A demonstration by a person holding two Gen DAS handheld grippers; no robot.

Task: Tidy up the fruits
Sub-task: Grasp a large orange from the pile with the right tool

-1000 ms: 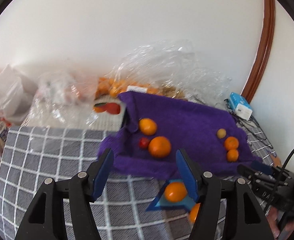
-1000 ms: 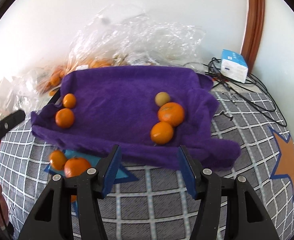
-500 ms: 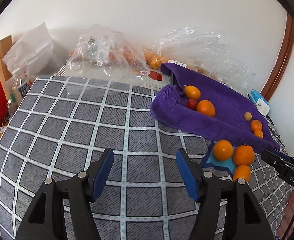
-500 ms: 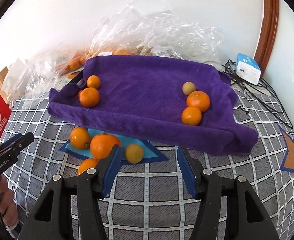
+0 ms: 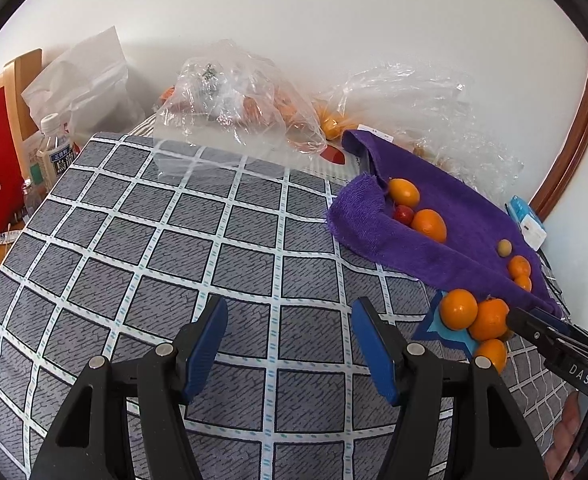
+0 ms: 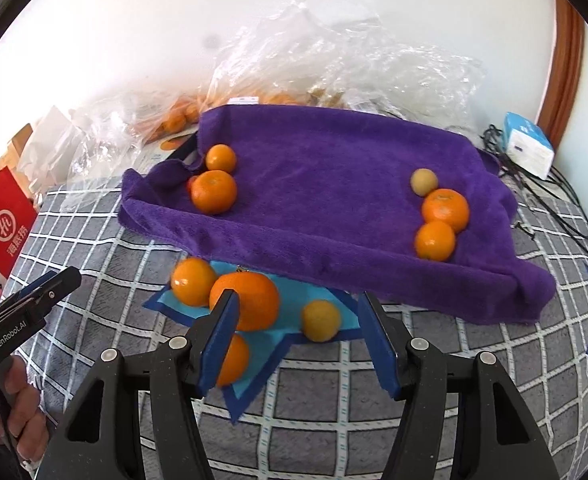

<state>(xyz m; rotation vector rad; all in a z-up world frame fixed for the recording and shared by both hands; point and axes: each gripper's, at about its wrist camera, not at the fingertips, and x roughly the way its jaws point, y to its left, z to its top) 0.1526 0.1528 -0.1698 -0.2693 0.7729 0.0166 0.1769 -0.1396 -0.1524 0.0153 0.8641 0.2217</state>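
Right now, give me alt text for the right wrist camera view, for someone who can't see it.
The open right gripper, jaws just widened, hovers over a small yellow fruit and three oranges on a blue star printed on a checked cloth. Behind, a purple towel holds more oranges in two groups.

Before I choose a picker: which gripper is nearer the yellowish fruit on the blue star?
Right. The right gripper, jaws open, has the yellowish fruit just ahead between its fingers. The left gripper, also open, is over bare checked cloth, off beside the star.
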